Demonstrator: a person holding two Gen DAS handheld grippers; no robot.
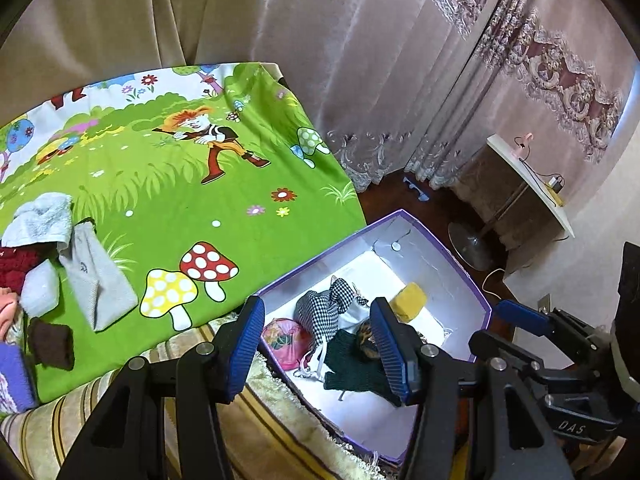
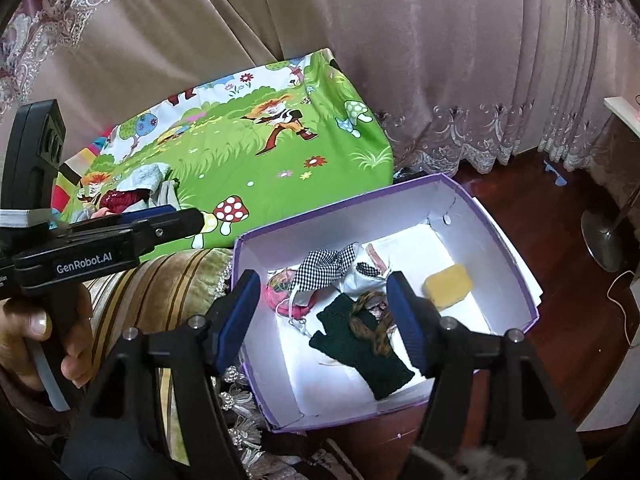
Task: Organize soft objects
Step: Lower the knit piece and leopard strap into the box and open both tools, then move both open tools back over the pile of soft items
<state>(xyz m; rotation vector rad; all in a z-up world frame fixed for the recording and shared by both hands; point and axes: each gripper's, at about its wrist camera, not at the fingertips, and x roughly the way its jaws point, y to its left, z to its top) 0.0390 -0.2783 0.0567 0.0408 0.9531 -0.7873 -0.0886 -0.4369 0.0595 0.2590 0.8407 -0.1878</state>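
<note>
A purple box (image 1: 452,256) with a white inside sits on the floor beside the bed. In it lie a yellow sponge (image 1: 408,298), a checked cloth (image 1: 320,312), a pink bundle (image 1: 284,338) and a dark green knitted glove (image 1: 352,368). My left gripper (image 1: 320,346) hangs open over the box's near end, nothing between its pads. In the right wrist view my right gripper (image 2: 322,322) is open above the box (image 2: 360,200), over the green glove (image 2: 360,356) and a brown braided piece (image 2: 368,320) lying on it. Nothing is held.
On the green cartoon sheet (image 1: 180,200) lie a grey pouch (image 1: 96,280), a white towel (image 1: 40,216), a dark red knit (image 1: 16,268) and a brown piece (image 1: 52,344). A striped cover (image 2: 160,288) borders the box. Curtains hang behind; a stand base (image 2: 608,236) is on the wooden floor.
</note>
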